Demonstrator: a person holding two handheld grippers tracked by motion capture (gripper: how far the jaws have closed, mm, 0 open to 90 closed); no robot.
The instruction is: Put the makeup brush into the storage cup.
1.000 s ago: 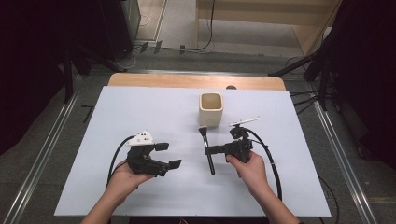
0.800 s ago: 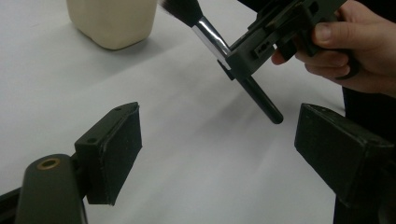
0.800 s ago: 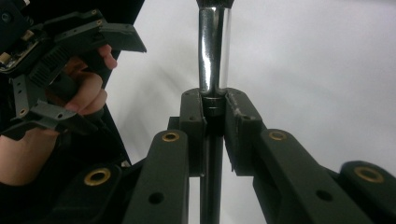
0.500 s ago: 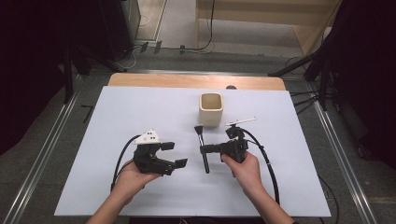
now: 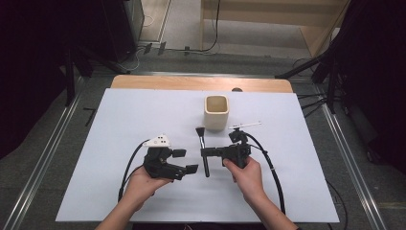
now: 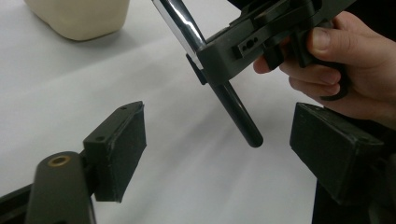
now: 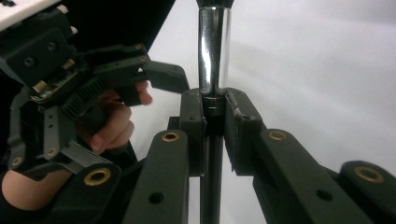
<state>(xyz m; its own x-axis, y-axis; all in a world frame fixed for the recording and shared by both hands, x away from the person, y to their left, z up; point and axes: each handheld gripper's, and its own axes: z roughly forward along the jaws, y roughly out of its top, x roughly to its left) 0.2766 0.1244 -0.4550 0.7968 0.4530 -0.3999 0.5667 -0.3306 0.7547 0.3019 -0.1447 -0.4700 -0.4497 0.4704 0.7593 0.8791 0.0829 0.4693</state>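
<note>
A makeup brush (image 5: 203, 143) with black bristles, a silver ferrule (image 7: 214, 51) and a black handle (image 6: 238, 114) is held over the white tabletop. My right gripper (image 5: 207, 152) is shut on the brush where ferrule meets handle (image 7: 214, 109). My left gripper (image 5: 187, 161) faces it from the left, open. Its jaws have just been closing a little. In the left gripper view the handle's end shows in the gap between the pads (image 6: 122, 149), touching neither. A cream square cup (image 5: 216, 112) stands upright just behind the brush.
The white board (image 5: 119, 124) covers a wooden table (image 5: 191, 82). A thin white stick (image 5: 245, 125) lies right of the cup. Cables trail from both grippers toward the near edge. Dark stands and metal rails flank the table.
The two hands have edged slightly toward each other. The brush has shifted a little left with the right gripper, and the left gripper's jaws have narrowed slightly.
</note>
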